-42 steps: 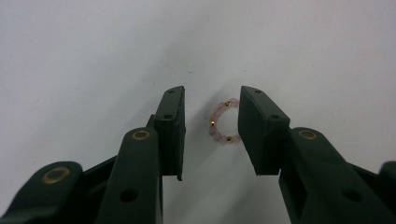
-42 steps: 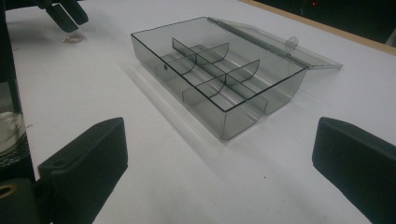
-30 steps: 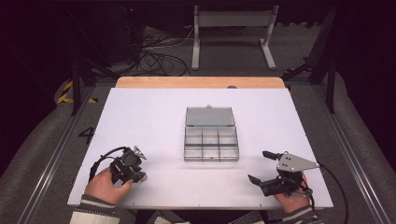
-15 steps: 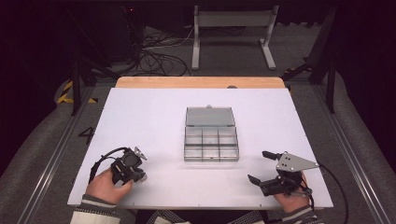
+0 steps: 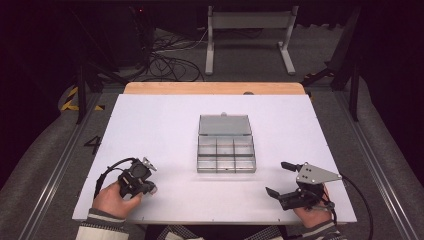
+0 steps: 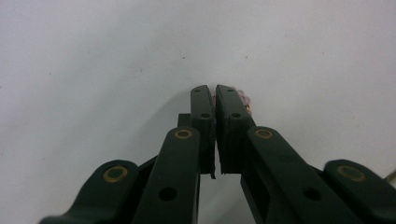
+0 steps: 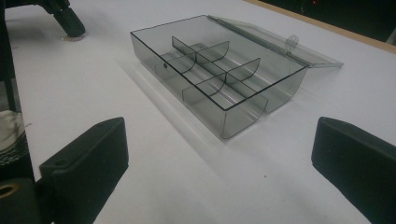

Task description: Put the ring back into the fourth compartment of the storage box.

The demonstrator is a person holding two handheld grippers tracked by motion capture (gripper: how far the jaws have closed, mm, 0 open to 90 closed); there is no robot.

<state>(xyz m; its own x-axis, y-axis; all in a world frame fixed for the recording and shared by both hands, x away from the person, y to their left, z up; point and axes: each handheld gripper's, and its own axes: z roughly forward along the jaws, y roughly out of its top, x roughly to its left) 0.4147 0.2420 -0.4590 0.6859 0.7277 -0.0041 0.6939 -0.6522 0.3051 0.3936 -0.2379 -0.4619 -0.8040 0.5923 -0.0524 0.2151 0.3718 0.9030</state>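
We're looking down on a white table [image 5: 160, 125] with a clear, smoke-tinted compartment box [image 5: 226, 152] near its middle, lid [image 5: 224, 125] swung open and lying flat on the far side. We count 6 compartments, in 2 rows of 3, and from the right gripper view they look empty, though the see-through walls make the far ones hard to read.

Down at the near left, the left tongs [image 5: 149, 186] sit low over the table in a hand [image 5: 112, 199], well apart from the box. In the left gripper view its 2 jaws are pressed almost together, only a sliver between them, and something small and pinkish [image 6: 243, 99] peeks out just past the tips. We cannot tell what it is, nor whether the jaws truly hold it or it merely lies behind them.

At the near right, the right tongs [image 5: 280, 178] are spread wide with nothing between the jaws. Its own view has both jaws cut off at the frame edges, the box sitting beyond the gap. The right hand [image 5: 310, 214] is mostly hidden under the grey plate, and a cable loops off the table edge beside it
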